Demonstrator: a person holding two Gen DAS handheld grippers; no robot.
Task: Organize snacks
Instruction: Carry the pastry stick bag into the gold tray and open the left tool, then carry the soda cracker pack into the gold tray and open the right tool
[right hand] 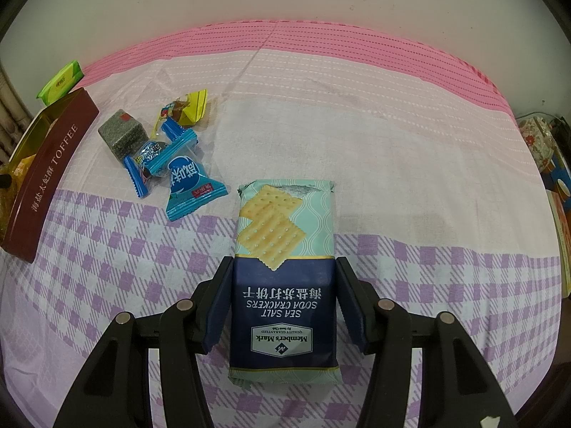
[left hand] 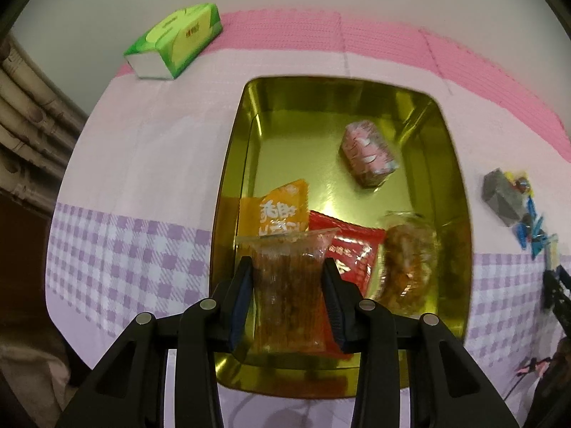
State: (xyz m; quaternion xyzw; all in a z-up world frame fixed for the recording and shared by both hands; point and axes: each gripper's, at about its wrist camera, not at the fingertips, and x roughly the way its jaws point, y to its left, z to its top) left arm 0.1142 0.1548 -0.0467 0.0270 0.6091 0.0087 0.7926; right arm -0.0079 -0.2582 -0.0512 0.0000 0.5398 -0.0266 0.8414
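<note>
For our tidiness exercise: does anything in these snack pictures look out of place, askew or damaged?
Mostly orderly. One oddity: the green tissue pack is no snack, yet lies askew beyond the gold tin. A loose heap of sweets still lies jumbled on the cloth beside the tin. Nothing looks spilled or torn.

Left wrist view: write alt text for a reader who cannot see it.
The left gripper holds a clear packet of reddish snack sticks over a gold tin already holding four wrapped snacks. The tin sits on a pink and lilac checked cloth, with a green tissue pack behind.
</note>
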